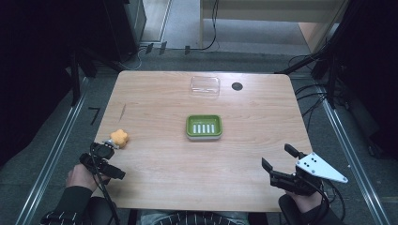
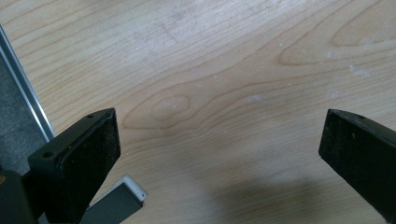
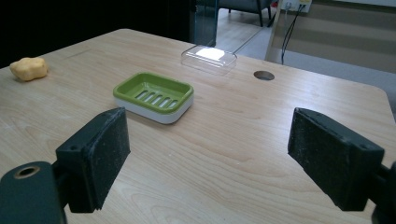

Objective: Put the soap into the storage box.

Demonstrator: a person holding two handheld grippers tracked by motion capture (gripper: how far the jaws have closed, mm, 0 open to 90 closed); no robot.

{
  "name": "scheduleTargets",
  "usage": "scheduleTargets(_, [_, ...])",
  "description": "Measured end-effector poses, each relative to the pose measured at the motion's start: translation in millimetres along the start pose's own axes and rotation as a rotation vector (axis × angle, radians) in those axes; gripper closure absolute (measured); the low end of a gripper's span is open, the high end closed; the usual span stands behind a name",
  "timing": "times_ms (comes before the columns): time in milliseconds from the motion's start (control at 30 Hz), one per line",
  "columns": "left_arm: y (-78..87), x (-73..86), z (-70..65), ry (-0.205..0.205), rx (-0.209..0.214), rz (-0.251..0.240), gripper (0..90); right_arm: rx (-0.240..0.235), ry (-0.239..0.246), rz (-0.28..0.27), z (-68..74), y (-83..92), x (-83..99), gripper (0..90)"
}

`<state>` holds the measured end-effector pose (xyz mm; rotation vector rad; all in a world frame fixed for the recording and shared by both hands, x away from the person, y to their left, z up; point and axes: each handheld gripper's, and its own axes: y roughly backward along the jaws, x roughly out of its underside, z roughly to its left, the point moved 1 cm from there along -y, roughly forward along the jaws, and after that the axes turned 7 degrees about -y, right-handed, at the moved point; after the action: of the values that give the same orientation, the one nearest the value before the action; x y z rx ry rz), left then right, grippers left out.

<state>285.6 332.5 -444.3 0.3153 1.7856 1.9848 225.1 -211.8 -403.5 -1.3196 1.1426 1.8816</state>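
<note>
Here, 1 orange sponge (image 1: 120, 137), 1 green soap dish (image 1: 203, 127), 1 clear lid (image 1: 205, 86); both grippers' jaws released.

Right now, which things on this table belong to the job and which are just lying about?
Likely in the job: orange soap beside the open left gripper; green soap dish; open right gripper.
Lying about: clear lid; dark hole in the table.

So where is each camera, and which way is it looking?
High view: above the person's side, looking down on the table; both hands show, left gripper and right gripper open.
Left gripper view: on that gripper, facing down at bare wood between its jaws.
Right gripper view: low, facing across the table.
Shared by high and right: green soap dish, yellow sponge, clear lid.
</note>
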Motion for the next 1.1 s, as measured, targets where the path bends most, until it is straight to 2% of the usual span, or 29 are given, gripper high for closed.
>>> scheduleTargets(733, [-0.6, -4.6, 1.1, -0.031, -0.001, -0.008, 0.0, -0.004, 0.010, 0.009, 0.7, -4.7, -0.9, 13.4])
scheduleTargets(967, [2.8, -4.3, 4.1, -0.021, -0.004, -0.023, 0.0, -0.016, 0.026, 0.019, 3.6, -9.5, -2.6, 13.5])
scheduleTargets(1100, [6.1, -8.0, 6.1, -0.022, -0.009, -0.034, 0.0, -0.016, 0.012, 0.010, 1.6, -8.8, -2.4, 13.4])
